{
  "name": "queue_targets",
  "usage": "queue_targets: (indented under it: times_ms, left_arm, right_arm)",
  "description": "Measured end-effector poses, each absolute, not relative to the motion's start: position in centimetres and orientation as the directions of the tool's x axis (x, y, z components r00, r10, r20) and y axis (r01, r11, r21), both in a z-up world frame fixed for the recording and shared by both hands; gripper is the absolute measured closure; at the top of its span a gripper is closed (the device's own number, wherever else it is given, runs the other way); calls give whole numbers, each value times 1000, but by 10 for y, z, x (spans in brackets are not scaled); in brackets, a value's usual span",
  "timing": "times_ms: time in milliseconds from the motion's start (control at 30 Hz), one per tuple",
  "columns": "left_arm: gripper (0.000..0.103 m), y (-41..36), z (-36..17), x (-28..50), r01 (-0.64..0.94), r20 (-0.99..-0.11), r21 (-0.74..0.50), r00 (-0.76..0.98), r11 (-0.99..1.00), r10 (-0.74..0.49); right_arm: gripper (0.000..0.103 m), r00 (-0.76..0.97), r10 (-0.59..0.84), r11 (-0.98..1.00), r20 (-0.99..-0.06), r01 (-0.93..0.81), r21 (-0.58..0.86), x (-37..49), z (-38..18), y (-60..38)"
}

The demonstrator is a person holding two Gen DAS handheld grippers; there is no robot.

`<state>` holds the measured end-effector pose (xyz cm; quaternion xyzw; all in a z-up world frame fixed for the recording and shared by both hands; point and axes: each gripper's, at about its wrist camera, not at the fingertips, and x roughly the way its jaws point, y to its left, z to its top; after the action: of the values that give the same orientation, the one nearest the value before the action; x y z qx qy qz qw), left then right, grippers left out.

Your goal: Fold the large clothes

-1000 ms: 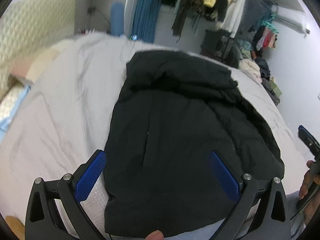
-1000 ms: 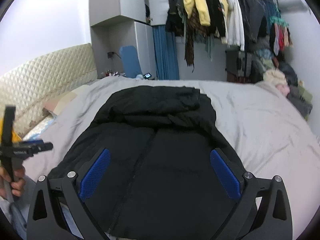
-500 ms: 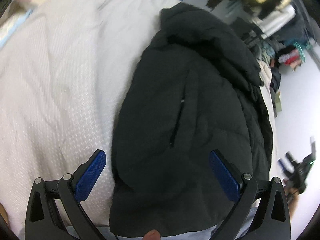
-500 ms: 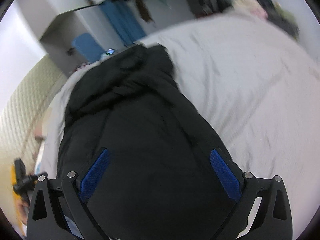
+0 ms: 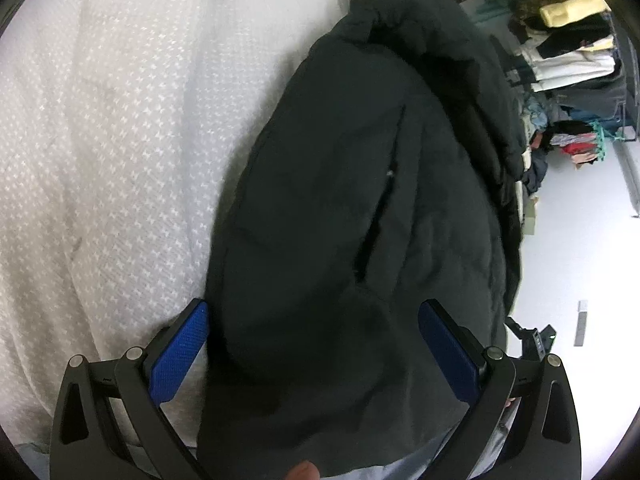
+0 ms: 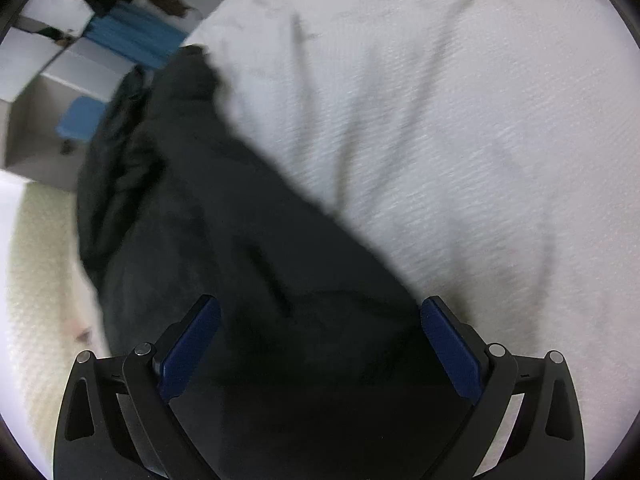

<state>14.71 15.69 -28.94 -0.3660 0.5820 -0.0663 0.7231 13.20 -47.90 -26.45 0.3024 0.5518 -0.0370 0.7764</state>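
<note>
A large black padded jacket [image 5: 360,208] lies on the white bed [image 5: 100,140], its hood end far from me and its hem near me. My left gripper [image 5: 314,344] is open, low over the jacket's near left hem corner, its blue pads [image 5: 178,354] straddling the cloth. In the right wrist view the jacket [image 6: 240,260] runs diagonally, and my right gripper [image 6: 320,344] is open over the near right hem, pads [image 6: 452,348] apart. Neither gripper holds cloth.
The white textured bedspread [image 6: 460,140] spreads to both sides of the jacket. A rack of hanging clothes [image 5: 568,52] stands at the far right. The other gripper [image 5: 536,338] shows at the right bed edge. A blue chair [image 6: 80,120] and a quilted headboard [image 6: 36,260] stand left.
Both grippers have tilted down and dropped close to the jacket's near hem, the left rolling one way and the right the other. Both stay open. The jacket has not moved.
</note>
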Motion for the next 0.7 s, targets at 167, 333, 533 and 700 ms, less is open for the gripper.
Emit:
queue_targets:
  times_ms: [167, 333, 533, 700]
  left_arm:
    - [0, 151, -293, 151, -330, -777, -628, 306, 705, -549]
    - [0, 139, -295, 152, -273, -712, -702, 301, 658, -634]
    - [0, 135, -276, 145, -180, -597, -799, 352, 574, -721]
    - [1, 143, -288, 144, -242, -574, -819, 370, 520, -731]
  right_arm:
    - [2, 366, 325, 744, -872, 471, 475, 122, -283, -503]
    - [0, 379, 480, 703, -792, 373, 605, 121, -279, -489]
    - [0, 448, 621, 621, -644, 221, 752, 113, -253, -476]
    - [0, 483, 721, 531, -497, 76, 844, 118, -235, -460]
